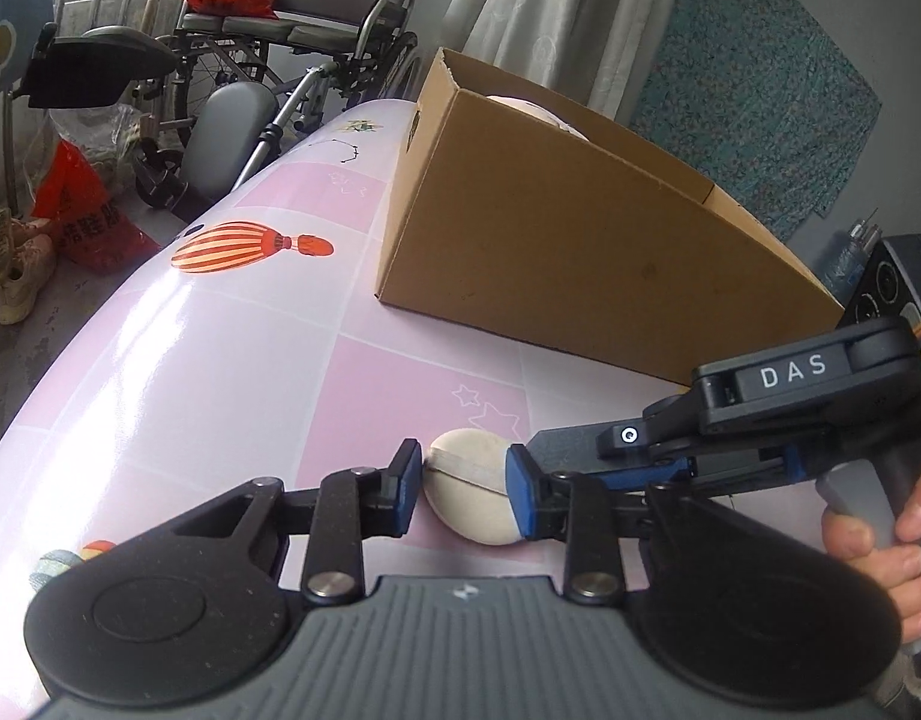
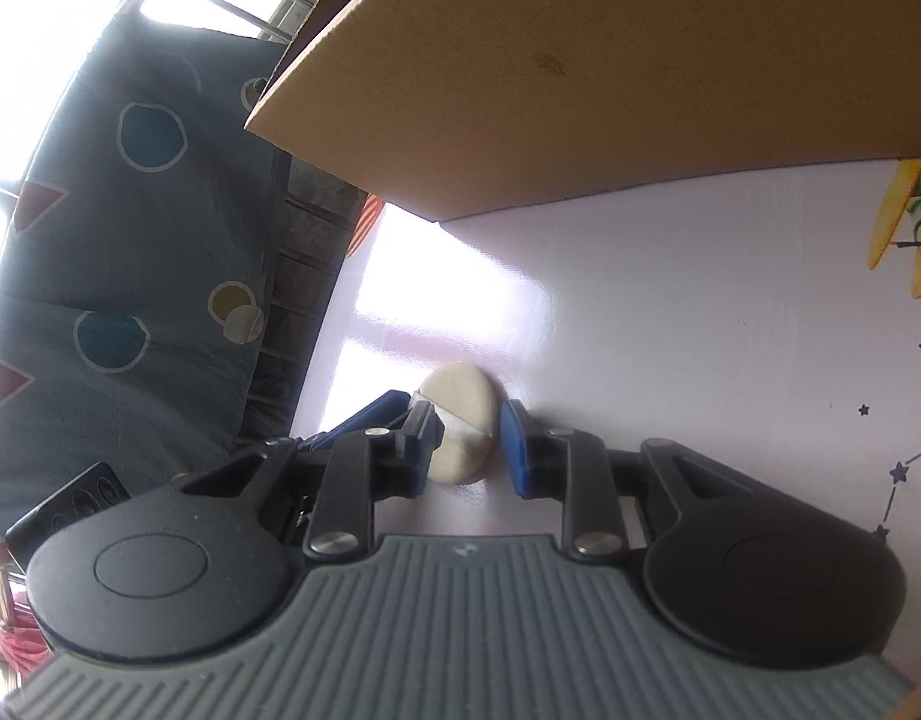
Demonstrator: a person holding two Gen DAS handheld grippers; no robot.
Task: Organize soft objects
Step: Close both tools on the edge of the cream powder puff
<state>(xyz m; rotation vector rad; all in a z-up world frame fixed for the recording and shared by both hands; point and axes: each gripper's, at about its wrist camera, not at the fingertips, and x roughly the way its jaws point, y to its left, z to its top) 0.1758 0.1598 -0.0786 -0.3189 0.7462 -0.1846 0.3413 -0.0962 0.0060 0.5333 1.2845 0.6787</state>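
A round cream powder puff with a white ribbon band [image 1: 473,492] lies on the pink patterned table [image 1: 232,372]. My left gripper [image 1: 463,489] is open, its blue-padded fingers on either side of the puff and close to it. My right gripper [image 2: 467,444] is also open around the same puff [image 2: 463,420], coming from the other side; its body shows in the left wrist view [image 1: 790,420], held by a hand. A brown cardboard box [image 1: 580,252] stands just behind, with another pale soft object [image 1: 532,111] showing over its rim.
The box wall [image 2: 580,72] rises close above the right gripper. A wheelchair [image 1: 268,60], red bags and shoes stand beyond the table's left edge. A dark patterned cloth [image 2: 130,270] hangs past the table edge in the right wrist view.
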